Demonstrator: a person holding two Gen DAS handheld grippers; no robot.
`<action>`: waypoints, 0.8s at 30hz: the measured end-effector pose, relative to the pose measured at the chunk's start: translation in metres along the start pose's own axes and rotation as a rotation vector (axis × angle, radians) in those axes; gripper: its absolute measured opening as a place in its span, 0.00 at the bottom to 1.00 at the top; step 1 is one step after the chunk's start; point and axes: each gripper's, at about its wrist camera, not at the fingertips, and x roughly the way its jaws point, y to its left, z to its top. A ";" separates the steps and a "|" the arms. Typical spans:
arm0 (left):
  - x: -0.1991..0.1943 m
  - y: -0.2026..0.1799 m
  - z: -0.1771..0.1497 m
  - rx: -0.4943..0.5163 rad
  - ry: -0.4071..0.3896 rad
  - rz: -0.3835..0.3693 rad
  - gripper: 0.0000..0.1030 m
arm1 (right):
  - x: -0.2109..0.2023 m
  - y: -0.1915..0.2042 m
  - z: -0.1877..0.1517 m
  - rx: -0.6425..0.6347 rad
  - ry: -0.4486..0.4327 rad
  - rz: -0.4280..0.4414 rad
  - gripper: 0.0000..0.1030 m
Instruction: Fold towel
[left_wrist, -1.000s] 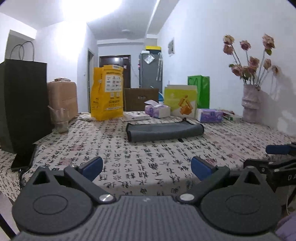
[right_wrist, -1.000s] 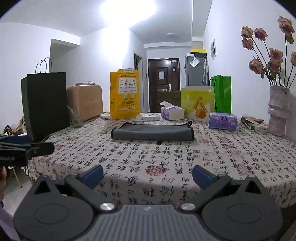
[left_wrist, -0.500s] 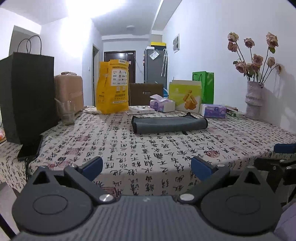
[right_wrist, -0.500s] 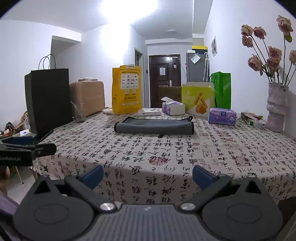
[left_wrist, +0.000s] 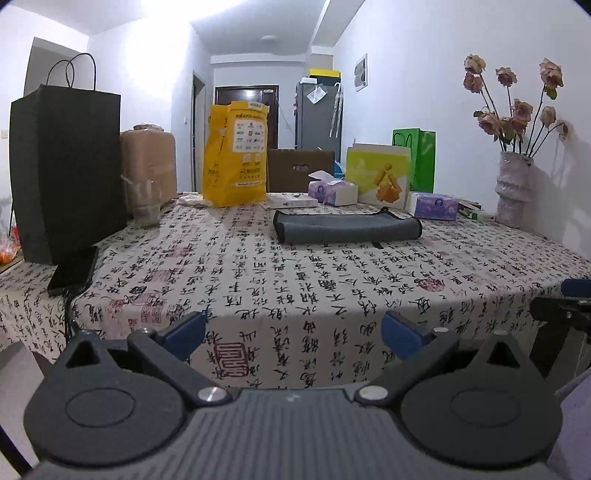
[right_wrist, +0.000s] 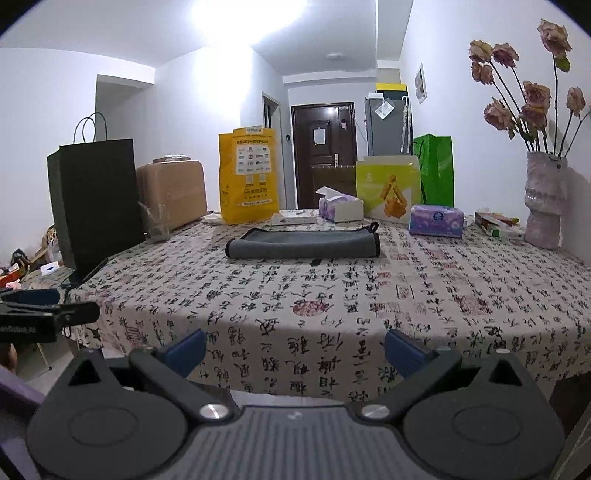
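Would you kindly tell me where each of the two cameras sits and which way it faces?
Left wrist: on the left gripper, off the table's near edge, facing the towel; its open fingers show, with the right gripper at right.
Right wrist: on the right gripper, likewise facing the towel; its open fingers show, with the left gripper at left.
Shared: towel, yellow bag, vase.

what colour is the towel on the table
The towel is grey with dark edging, clearest in the right wrist view.
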 end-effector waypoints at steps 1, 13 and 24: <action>-0.001 0.000 0.000 0.002 0.000 -0.002 1.00 | -0.001 -0.001 -0.001 0.004 0.003 -0.001 1.00; -0.001 -0.006 -0.001 -0.012 0.014 -0.015 1.00 | -0.002 0.001 -0.006 0.010 0.011 0.008 1.00; -0.002 -0.008 0.000 -0.010 0.010 -0.012 1.00 | -0.003 0.000 -0.006 0.011 0.009 0.007 1.00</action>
